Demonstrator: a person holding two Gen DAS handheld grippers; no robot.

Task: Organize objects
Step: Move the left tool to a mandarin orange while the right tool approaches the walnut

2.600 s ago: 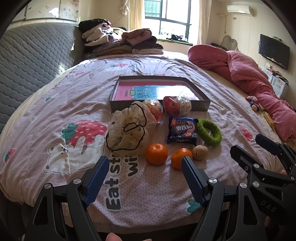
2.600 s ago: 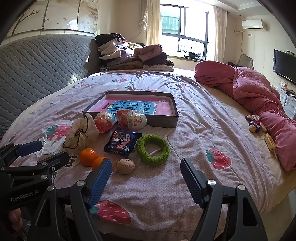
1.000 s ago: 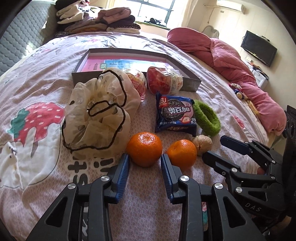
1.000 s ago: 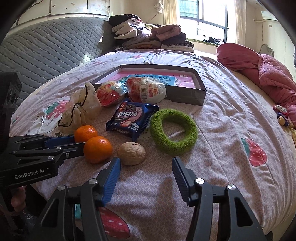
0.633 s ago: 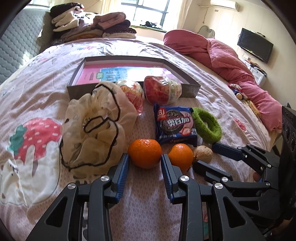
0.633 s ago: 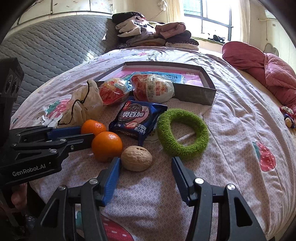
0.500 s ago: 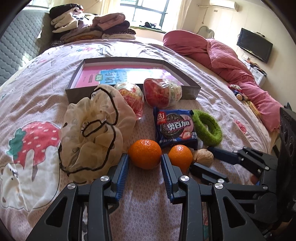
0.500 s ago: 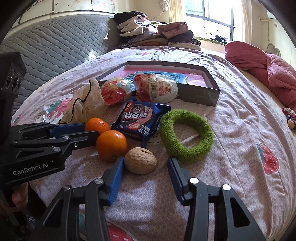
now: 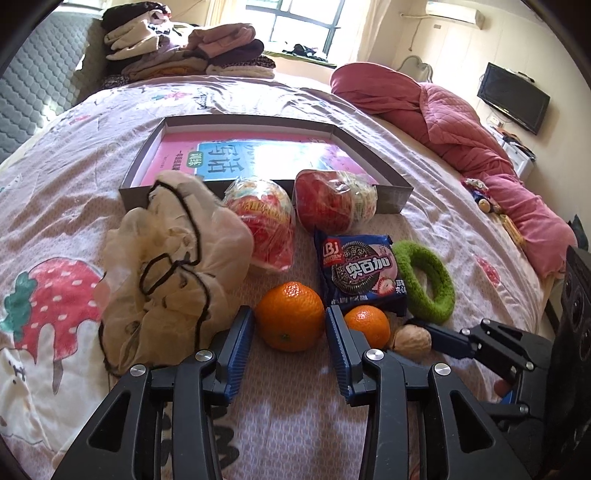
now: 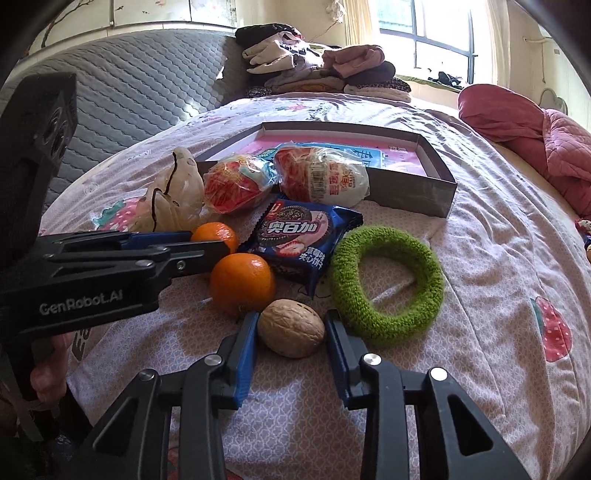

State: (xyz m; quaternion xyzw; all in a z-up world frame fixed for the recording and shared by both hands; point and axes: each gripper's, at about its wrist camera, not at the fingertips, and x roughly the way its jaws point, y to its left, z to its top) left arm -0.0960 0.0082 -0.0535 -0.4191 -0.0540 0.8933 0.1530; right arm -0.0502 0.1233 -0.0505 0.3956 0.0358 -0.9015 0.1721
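Sunlit bed, pink strawberry-print quilt (image 9: 436,192). From the left wrist, my left claw (image 9: 290,334), just widened, brackets the bigger round orange mandarin (image 9: 290,315) without touching; a cream drawstring pouch (image 9: 173,273) crowds its left. From the right wrist, my right claw (image 10: 290,325), narrowing, flanks the brown walnut (image 10: 291,328); a fuzzy green ring (image 10: 388,280) lies beside.

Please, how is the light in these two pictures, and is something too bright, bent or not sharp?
Left wrist view: sunlight through the window overexposes the panes and puts glare on the book cover in the box; fisheye bends the bed edges. Right wrist view: the window is blown out too; the walnut is sharp and casts a soft shadow.
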